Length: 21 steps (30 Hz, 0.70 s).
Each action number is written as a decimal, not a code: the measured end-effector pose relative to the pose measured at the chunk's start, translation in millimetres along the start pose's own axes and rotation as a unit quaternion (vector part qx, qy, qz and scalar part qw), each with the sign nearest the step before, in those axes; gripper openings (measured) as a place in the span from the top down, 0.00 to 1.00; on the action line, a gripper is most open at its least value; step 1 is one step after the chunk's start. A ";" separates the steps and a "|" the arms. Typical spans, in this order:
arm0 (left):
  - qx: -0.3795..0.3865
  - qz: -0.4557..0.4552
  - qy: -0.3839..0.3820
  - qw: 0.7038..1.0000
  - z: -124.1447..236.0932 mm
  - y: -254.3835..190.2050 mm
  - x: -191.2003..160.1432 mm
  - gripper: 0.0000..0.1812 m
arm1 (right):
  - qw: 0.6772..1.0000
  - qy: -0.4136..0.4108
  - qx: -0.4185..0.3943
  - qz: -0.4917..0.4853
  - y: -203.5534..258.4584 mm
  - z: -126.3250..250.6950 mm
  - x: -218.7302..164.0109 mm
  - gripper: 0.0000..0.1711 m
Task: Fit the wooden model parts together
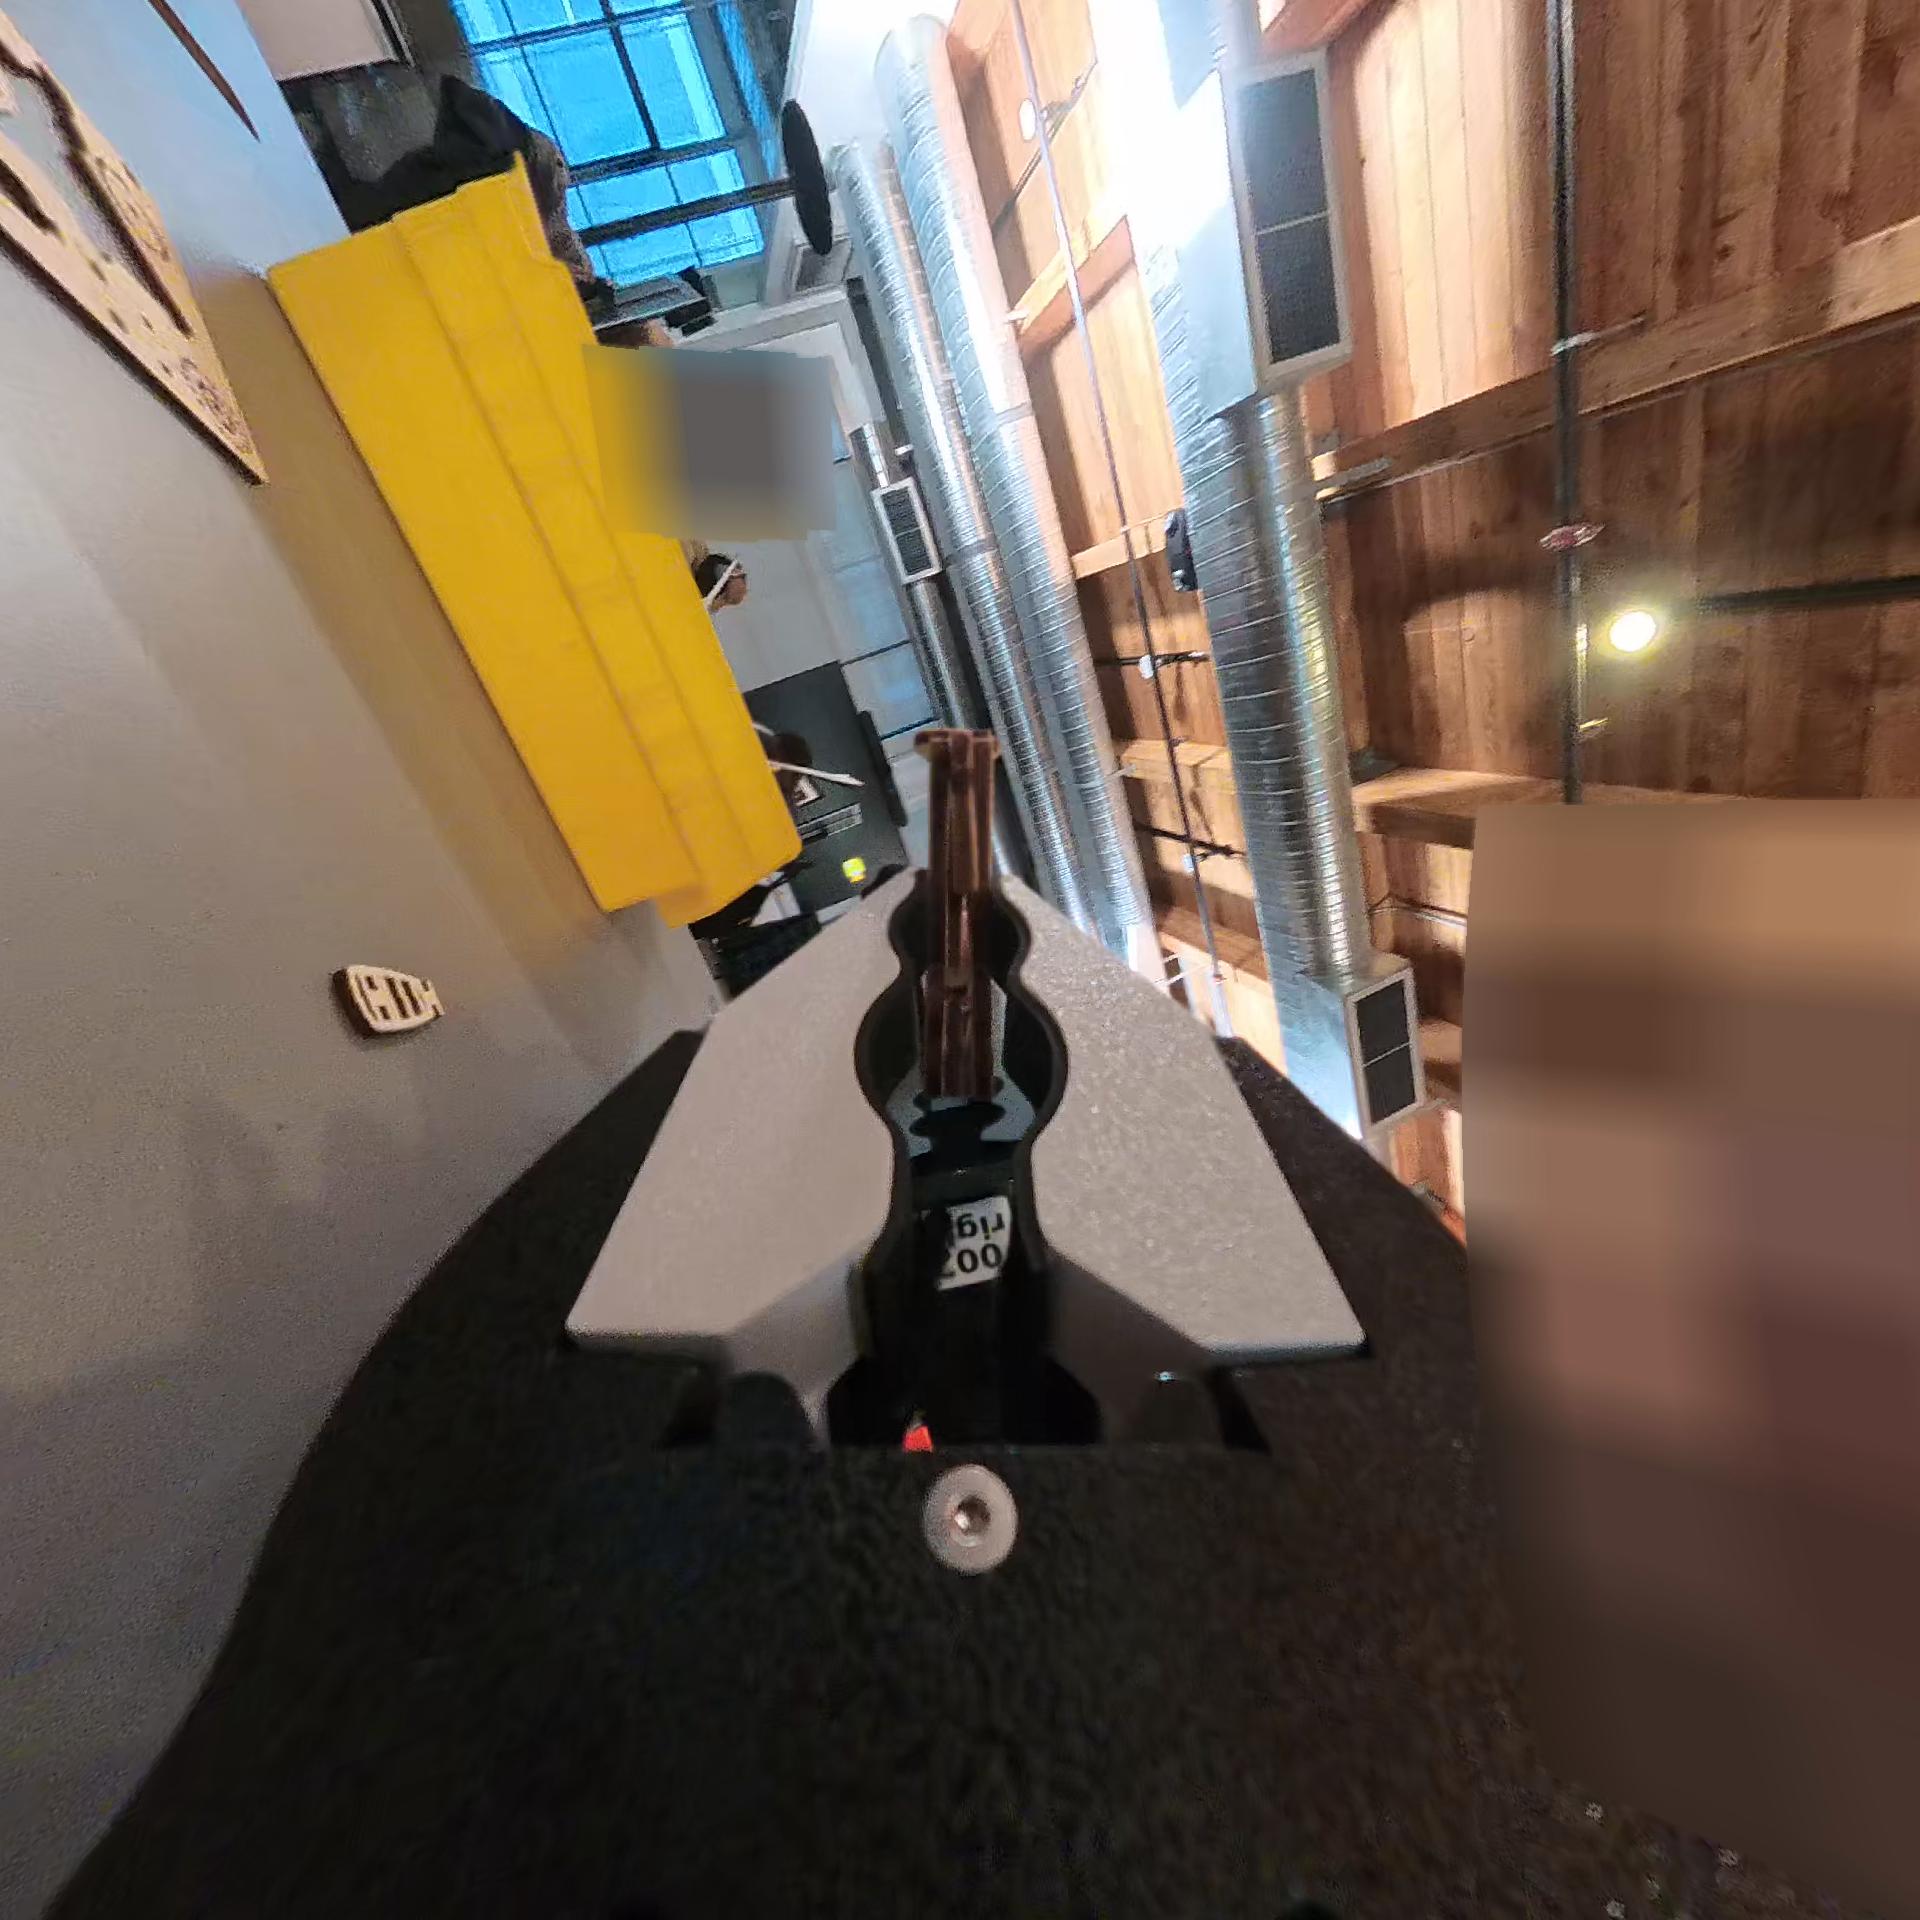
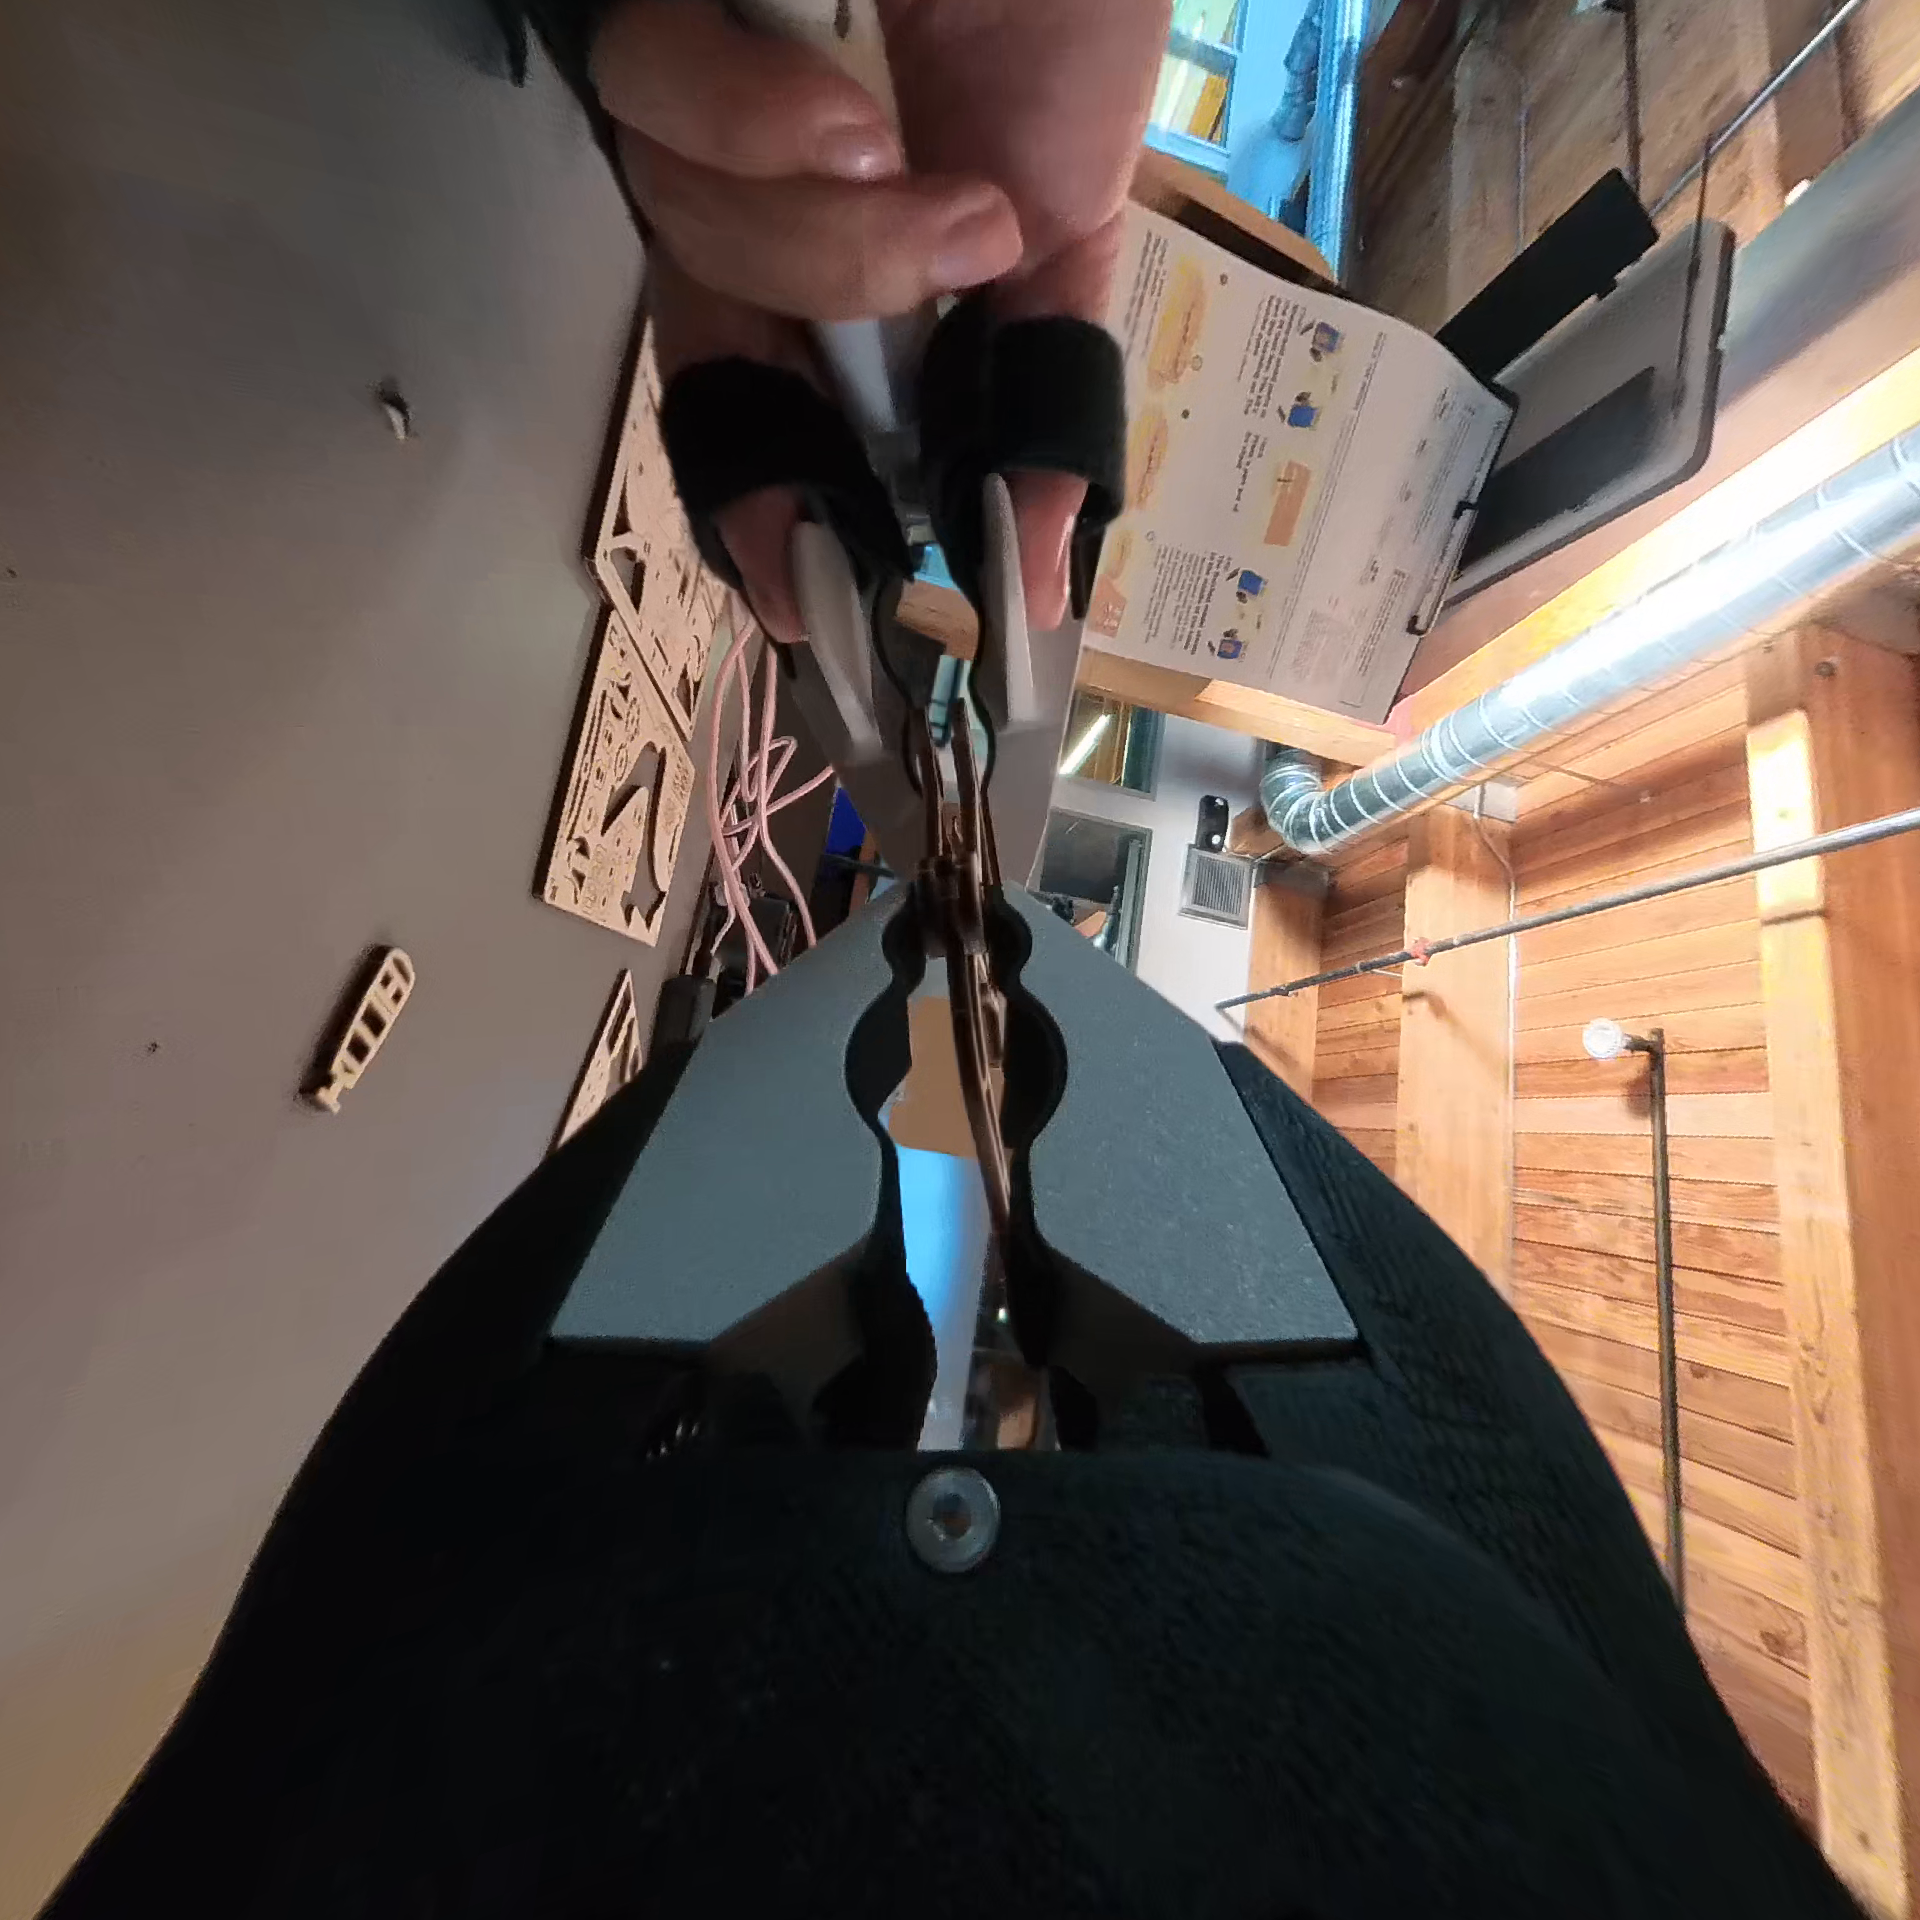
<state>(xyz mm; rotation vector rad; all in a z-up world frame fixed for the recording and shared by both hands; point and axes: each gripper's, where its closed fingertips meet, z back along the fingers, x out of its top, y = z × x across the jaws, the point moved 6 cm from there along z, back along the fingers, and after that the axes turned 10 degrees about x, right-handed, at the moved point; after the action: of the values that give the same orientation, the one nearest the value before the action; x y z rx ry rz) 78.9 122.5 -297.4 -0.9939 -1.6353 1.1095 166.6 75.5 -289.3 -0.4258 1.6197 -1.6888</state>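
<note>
My left gripper [image 1: 956,894] is shut on a dark brown wooden model part [image 1: 954,810], seen edge-on and sticking out past the fingertips. My right gripper [image 2: 956,909] is shut on thin dark wooden parts [image 2: 985,1023], also edge-on, that run back between its fingers. In the right wrist view the left gripper [image 2: 951,831] faces mine tip to tip, held by a hand [image 2: 862,177], and the wooden parts meet between the two sets of tips. Whether the parts are joined is hidden.
A grey table [image 2: 260,520] carries laser-cut wooden sheets [image 2: 634,727], a small loose wooden piece [image 2: 358,1029] also in the left wrist view [image 1: 387,1000], pink cables [image 2: 753,769] and a clipboard with an instruction sheet [image 2: 1299,468]. A yellow bin [image 1: 520,540] stands on the table. Only a small space, under 4 cm, lies between the two pairs of fingers.
</note>
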 end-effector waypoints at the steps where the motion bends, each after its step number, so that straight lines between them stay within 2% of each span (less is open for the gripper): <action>1: -0.012 0.000 -0.003 1.000 -1.1 0.0 -0.1 0.96 | 1.000 0.002 0.001 -0.008 -0.3 0.7 -1.4 0.95; 5: -0.054 0.001 0.019 0.998 -1.3 -4.8 -1.7 0.84 | 0.997 -0.007 0.021 -0.078 -2.0 7.3 -12.5 0.96; 7: -0.047 -0.035 0.029 0.998 3.6 -9.5 -4.7 0.78 | 0.988 -0.018 0.042 -0.146 -1.6 11.6 -23.1 0.96; 10: -0.008 -0.191 0.026 0.981 16.9 -20.2 -7.4 0.69 | 0.954 -0.035 0.092 -0.284 -0.2 17.3 -44.5 0.96; 11: 0.014 -0.264 0.018 0.964 20.3 -24.2 -4.6 0.71 | 0.932 -0.046 0.113 -0.340 0.0 18.5 -51.7 0.96; 13: 0.046 -0.402 0.008 0.914 21.8 -32.9 4.5 0.73 | 0.871 -0.080 0.160 -0.458 -0.2 19.0 -65.5 0.96; 14: 0.057 -0.462 0.015 0.885 19.3 -35.2 8.4 0.73 | 0.830 -0.100 0.187 -0.516 0.0 18.4 -71.9 0.96; 17: 0.086 -0.572 0.076 0.812 3.2 -26.1 18.8 0.71 | 0.673 -0.165 0.279 -0.665 6.7 14.0 -86.3 0.96; 19: 0.091 -0.590 0.133 0.791 -9.8 -14.2 22.4 0.72 | 0.588 -0.187 0.313 -0.722 17.4 9.5 -94.6 0.96; 21: 0.107 -0.578 0.194 0.786 -21.8 0.2 26.1 0.79 | 0.542 -0.191 0.334 -0.747 28.7 5.1 -98.2 0.96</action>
<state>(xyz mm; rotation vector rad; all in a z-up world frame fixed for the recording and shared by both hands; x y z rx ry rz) 92.5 152.0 -287.3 0.0588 -1.3315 0.1859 243.8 142.9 -291.4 -1.9121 -0.2486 -2.7644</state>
